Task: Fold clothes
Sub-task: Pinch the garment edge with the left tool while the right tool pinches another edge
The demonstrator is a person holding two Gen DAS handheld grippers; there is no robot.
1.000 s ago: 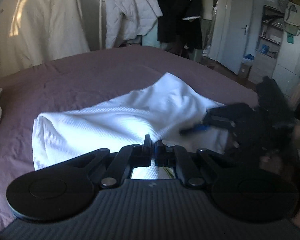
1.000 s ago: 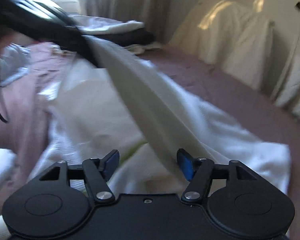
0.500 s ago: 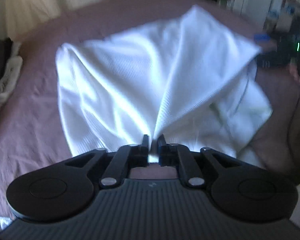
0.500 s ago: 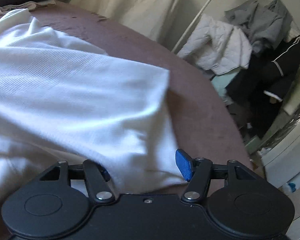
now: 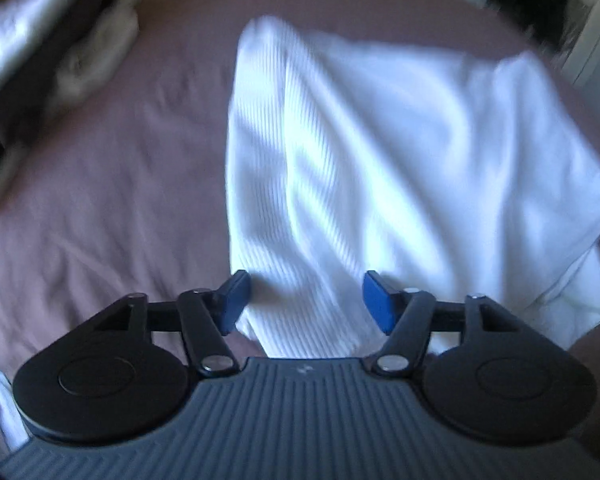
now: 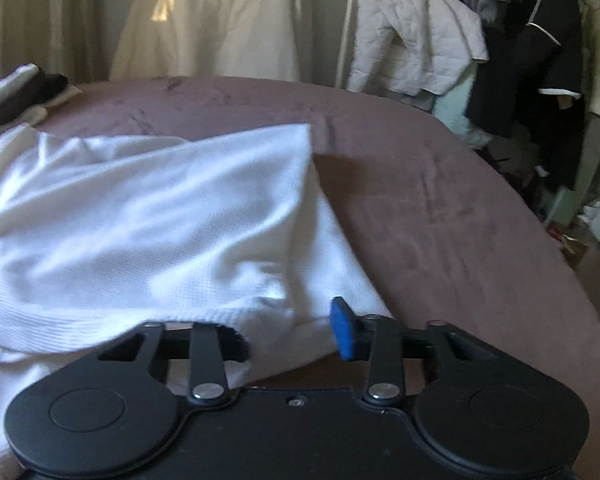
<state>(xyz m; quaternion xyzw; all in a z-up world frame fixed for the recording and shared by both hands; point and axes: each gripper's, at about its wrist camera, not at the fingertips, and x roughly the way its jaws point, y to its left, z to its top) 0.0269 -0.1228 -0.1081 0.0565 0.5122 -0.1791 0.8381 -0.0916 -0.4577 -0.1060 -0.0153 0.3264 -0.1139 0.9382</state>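
- The white ribbed garment (image 5: 380,168) lies crumpled on the mauve bedspread (image 5: 112,184), one layer folded loosely over another, its near edge reaching down between the fingers of the left gripper (image 5: 306,300)
- The left gripper points steeply down at the bed; its jaws are opening, both blue pads clear of the cloth's sides, though the fabric lies in the gap between them
- In the right wrist view the same garment (image 6: 140,216) spreads over the left half of the bedspread (image 6: 440,208), with a raised corner near the middle of the picture
- The right gripper (image 6: 292,336) sits at the garment's near hem; its jaws are closing with cloth between them
- Its right blue pad (image 6: 342,334) stands bare beside the fabric, while the left finger is hidden under the draped hem, so whether the pads press the cloth I cannot tell
- A stack of folded clothes (image 5: 48,60), white and dark, rests on the bed at far left, well apart from the garment
- Beyond the bed hang a white quilted jacket (image 6: 412,44) and a black jacket (image 6: 528,60), beside a cream-covered piece of furniture (image 6: 220,20)
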